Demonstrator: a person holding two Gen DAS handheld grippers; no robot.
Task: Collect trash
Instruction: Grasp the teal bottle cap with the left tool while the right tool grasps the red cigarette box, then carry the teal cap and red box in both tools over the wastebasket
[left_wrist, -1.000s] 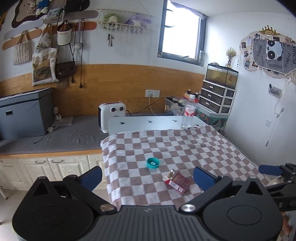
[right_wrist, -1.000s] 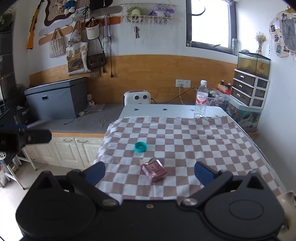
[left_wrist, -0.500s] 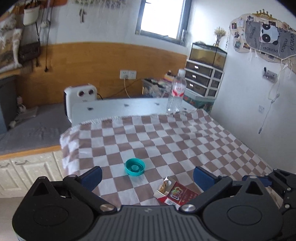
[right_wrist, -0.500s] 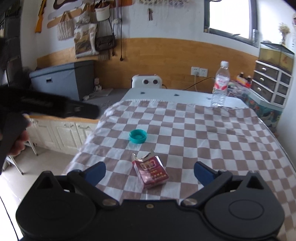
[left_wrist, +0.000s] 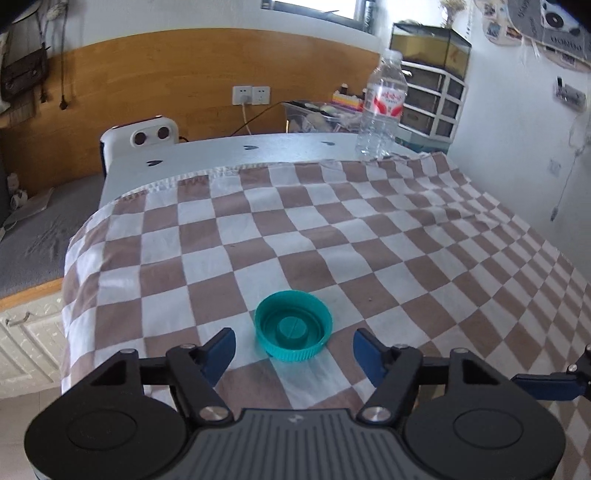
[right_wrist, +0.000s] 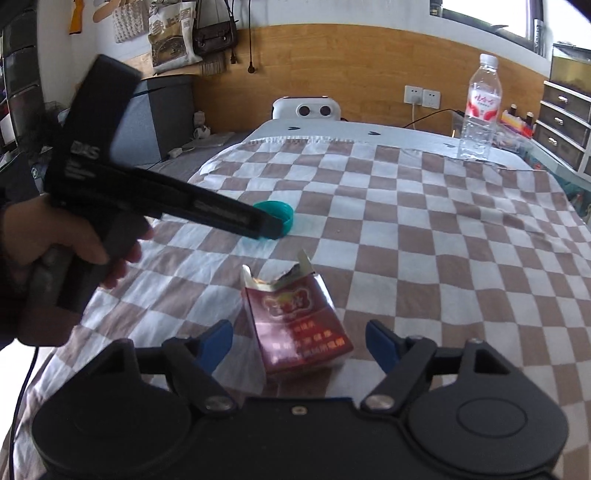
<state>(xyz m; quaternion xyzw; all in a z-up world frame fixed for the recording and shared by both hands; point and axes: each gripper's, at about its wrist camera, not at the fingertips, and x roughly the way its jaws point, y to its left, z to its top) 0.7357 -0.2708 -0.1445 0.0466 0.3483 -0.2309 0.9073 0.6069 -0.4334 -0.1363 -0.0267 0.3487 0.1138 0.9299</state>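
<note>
Between the wide-spread blue fingertips of the left gripper (left_wrist: 293, 350) sits a teal bottle cap (left_wrist: 293, 325), open side up on the checkered tablecloth (left_wrist: 332, 229). The cap lies just ahead of the tips and a little left of the midline; neither pad touches it, and the jaws hold nothing. Far beyond the jaws, toward the right, a clear water bottle (left_wrist: 382, 107) with a red label stands upright at the cloth's far edge. Left of it, behind the table, a white heater (left_wrist: 138, 138) shows its two round holes. At the right edge of this view, beside the right finger, part of the other tool's blue tip pokes in.

Seen from the right wrist, the person's left hand (right_wrist: 55, 240) grips the left tool's handle at the far left, and its long black body reaches across toward the cap (right_wrist: 279, 214), hiding the cap's left side. The right gripper (right_wrist: 299, 341) also stands wide open and empty. A torn red cigarette pack (right_wrist: 295, 317) lies flat on the cloth (right_wrist: 443, 240) between its fingertips, its near end level with the tips and its ripped foil top pointing away; a gap shows on each side, wider on the right. The bottle (right_wrist: 480, 110) stands well ahead and right of these jaws.
</note>
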